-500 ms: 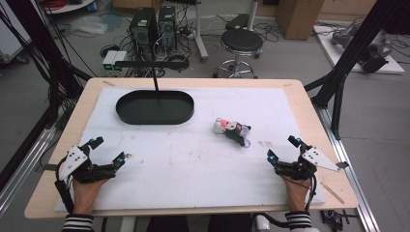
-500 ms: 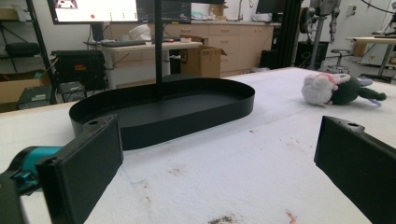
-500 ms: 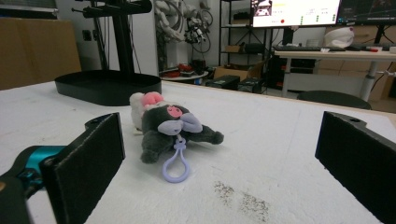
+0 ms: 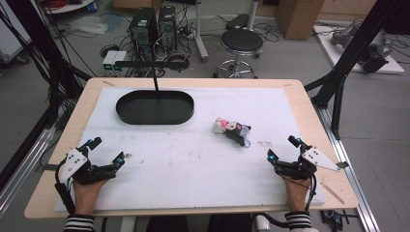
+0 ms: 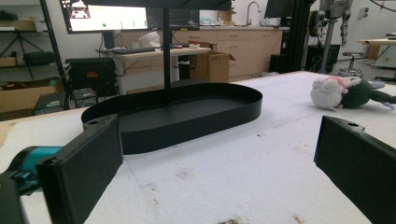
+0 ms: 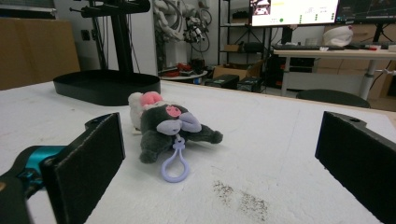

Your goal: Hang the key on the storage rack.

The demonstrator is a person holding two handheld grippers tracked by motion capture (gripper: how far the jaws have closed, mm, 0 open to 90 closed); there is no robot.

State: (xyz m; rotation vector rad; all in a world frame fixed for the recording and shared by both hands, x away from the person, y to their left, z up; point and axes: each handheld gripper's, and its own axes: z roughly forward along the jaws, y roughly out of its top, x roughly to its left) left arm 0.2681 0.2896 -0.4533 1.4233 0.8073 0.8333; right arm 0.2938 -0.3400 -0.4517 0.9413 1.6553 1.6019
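A small plush toy (image 4: 231, 131), dark grey and white with pink patches and a lilac loop, lies on its side on the white mat, right of centre. It also lies ahead in the right gripper view (image 6: 168, 126) and far right in the left gripper view (image 5: 343, 92). A black oval tray (image 4: 154, 107) sits empty at the back left, close ahead in the left gripper view (image 5: 187, 114). My left gripper (image 4: 109, 152) rests open near the front left. My right gripper (image 4: 283, 149) rests open at the front right, a short way from the toy. Nothing lies between either pair of jaws.
A black post (image 4: 155, 82) rises just behind the tray, carrying a crossbar. The white mat (image 4: 193, 159) covers most of the wooden table (image 4: 333, 164). A stool (image 4: 241, 43) and computer towers (image 4: 152, 24) stand on the floor beyond the far edge.
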